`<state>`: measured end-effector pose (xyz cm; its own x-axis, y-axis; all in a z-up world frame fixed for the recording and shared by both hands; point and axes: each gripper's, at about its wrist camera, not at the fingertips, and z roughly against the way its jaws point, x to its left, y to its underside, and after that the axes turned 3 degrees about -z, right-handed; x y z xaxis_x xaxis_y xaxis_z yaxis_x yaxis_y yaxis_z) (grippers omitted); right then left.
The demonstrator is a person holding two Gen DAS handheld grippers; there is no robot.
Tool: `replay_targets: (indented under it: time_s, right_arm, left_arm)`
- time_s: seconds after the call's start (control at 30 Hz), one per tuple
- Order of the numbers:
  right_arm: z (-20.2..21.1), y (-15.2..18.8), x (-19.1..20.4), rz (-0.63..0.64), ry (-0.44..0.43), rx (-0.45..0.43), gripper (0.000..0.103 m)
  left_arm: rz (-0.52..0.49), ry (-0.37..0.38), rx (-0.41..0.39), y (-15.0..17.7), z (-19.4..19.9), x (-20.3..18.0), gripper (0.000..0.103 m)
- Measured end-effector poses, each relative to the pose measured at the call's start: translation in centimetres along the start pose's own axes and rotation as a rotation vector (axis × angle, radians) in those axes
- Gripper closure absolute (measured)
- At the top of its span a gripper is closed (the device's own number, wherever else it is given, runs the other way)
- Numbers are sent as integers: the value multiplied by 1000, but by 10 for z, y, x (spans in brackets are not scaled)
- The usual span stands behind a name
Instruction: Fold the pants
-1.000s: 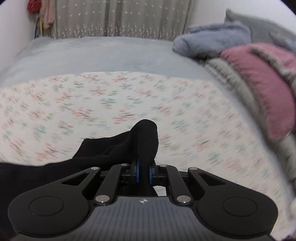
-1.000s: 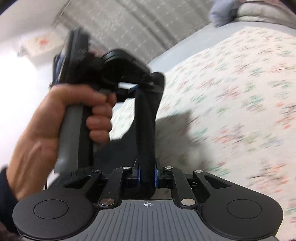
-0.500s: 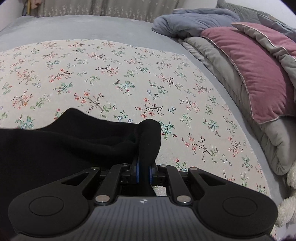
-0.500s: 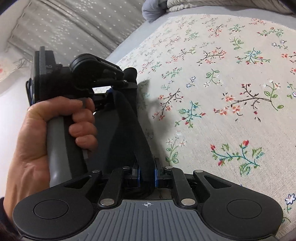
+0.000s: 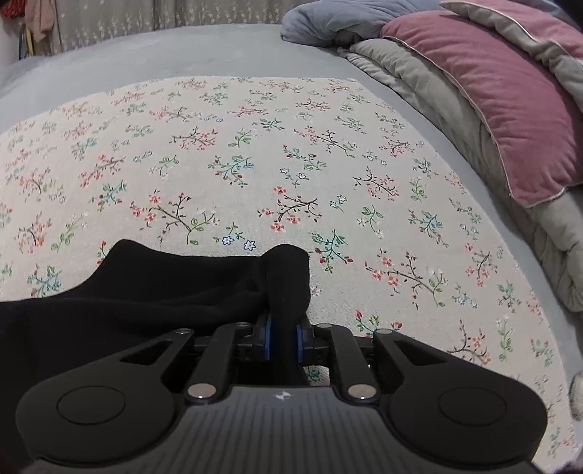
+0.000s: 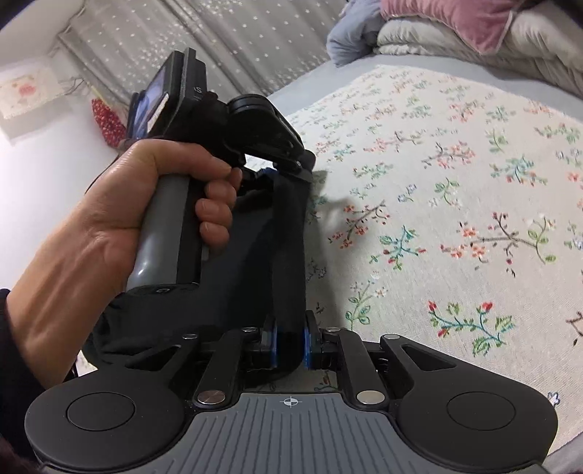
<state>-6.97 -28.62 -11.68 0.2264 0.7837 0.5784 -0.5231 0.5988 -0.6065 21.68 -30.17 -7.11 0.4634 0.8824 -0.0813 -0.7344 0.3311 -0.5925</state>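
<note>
The black pants (image 5: 153, 284) hang over a floral sheet (image 5: 255, 164) on the bed. My left gripper (image 5: 283, 337) is shut on an edge of the pants, and the cloth spreads down to the left. My right gripper (image 6: 289, 342) is shut on another part of the same edge of the pants (image 6: 288, 255). The cloth runs taut from it to the left gripper (image 6: 271, 169), which a hand (image 6: 120, 226) holds just ahead. Both grippers hold the pants a little above the sheet.
Folded quilts and a pink pillow (image 5: 503, 94) are piled along the right side of the bed. A grey-blue blanket (image 5: 342, 22) lies at the far end. Curtains (image 6: 218, 40) hang behind the bed. A grey bedspread (image 5: 182, 51) borders the floral sheet.
Both grippers have come down toward the sheet with the pants still gripped. The blur has gone. The left gripper now stands higher and farther from the right one.
</note>
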Motion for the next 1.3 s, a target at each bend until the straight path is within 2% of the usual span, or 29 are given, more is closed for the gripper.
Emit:
replay_targets:
  time_s: [0.1,0.23,0.37,0.47,0.57,0.67,0.8,0.97,1.13,1.2,1.3]
  right_arm:
    - [4,-2,5,10,-25,-32,92]
    - [12,-2,26,97,-56,-95,92]
    - [21,4,63,253,-96,-162,92]
    - [22,12,97,362,-151,-195,91]
    - [11,25,138,473,-189,-198,91]
    - [-6,43,182,572,-212,-178,91]
    - [-37,73,232,701,-223,-139,91]
    - [-69,99,274,766,-256,-66,91]
    - [-93,109,300,775,-286,-19,91]
    - [-100,114,306,791,-285,5,91]
    - [-113,122,310,803,-274,30,91]
  left_arm:
    - [-21,-14,-46,2,13,-2,94]
    - [31,56,-91,-7,46,22,94]
    - [72,155,-129,-15,89,70,94]
    - [78,176,-169,-15,122,109,94]
    - [105,163,-192,-7,146,158,94]
    - [167,146,-205,8,157,209,94]
    - [256,163,-222,32,162,268,94]
    - [315,171,-236,51,165,323,94]
    - [387,208,-253,68,159,364,94]
    - [410,215,-242,76,151,377,93]
    - [474,218,-196,83,135,397,86]
